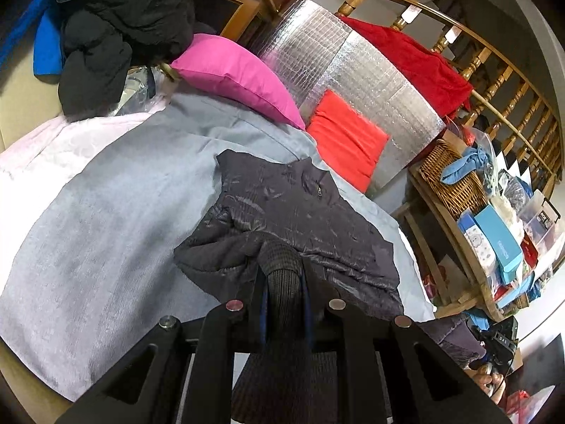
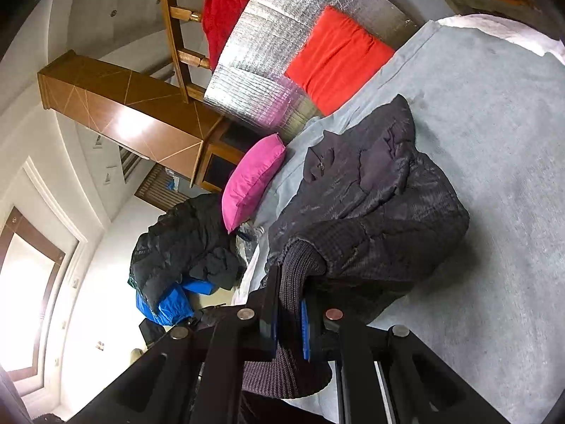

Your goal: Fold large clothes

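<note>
Left gripper (image 1: 285,284) is pinched tight on a ribbed knit cuff (image 1: 282,272) of the dark puffer jacket (image 1: 300,208); the cuff runs back between the jaws toward the camera. Right gripper (image 2: 291,312) is likewise clamped on the other knit cuff (image 2: 300,265), with the blue pads (image 2: 305,332) pressing the rib from both sides. Both ends of the jacket are held by the sleeves.

The jacket lies on the grey-blue bedcover (image 1: 106,219), zip collar (image 1: 317,185) pointing away toward the pink pillow (image 1: 240,70) and orange cushion (image 1: 348,137), body rumpled, one sleeve bunched near the held cuff. A pile of other dark and blue coats (image 1: 116,28) sits beyond the pink pillow — not touching this one.

Handling, as a guess: padded nylon shell, light for its bulk, soft and springy, so folds will likely puff back open. The shell looks shiny and probably slips in a pinch; the ribbed cuffs grip far better — good hold points. For the body fold, the hem or shoulder seams would likely be safer than the smooth quilted panels. Not fragile; the zip could snag.
</note>
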Available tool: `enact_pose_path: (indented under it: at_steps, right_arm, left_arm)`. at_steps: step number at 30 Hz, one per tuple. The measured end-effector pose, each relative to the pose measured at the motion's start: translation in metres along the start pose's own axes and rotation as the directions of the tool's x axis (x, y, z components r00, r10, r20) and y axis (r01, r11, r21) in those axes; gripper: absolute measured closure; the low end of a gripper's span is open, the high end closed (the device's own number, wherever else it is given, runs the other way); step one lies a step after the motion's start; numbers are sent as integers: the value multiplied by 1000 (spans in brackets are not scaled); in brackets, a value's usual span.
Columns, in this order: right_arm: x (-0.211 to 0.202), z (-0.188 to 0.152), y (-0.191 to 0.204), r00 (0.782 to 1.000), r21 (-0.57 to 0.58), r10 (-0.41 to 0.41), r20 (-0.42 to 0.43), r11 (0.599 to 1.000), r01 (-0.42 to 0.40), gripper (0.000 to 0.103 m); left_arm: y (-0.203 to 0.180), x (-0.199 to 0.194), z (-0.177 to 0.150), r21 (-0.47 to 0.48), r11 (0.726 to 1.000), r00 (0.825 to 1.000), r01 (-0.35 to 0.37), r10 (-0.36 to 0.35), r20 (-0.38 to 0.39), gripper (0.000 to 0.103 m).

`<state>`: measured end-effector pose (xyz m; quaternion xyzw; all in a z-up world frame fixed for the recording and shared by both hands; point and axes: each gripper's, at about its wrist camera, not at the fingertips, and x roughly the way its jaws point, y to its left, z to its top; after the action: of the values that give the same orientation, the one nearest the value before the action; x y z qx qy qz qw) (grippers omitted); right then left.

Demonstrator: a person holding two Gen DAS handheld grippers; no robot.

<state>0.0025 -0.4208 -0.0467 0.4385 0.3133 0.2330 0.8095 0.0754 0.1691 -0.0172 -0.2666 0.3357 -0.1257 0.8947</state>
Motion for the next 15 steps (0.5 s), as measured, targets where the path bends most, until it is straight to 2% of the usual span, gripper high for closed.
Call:
enact_pose_path:
  at_steps: [15]
  right_arm:
    - [-12,-21,0,1000,-4,-19,9,1000,19,93]
  left_arm:
    - [3,-11,-16,20,1000,1000,-13,13,-10,87]
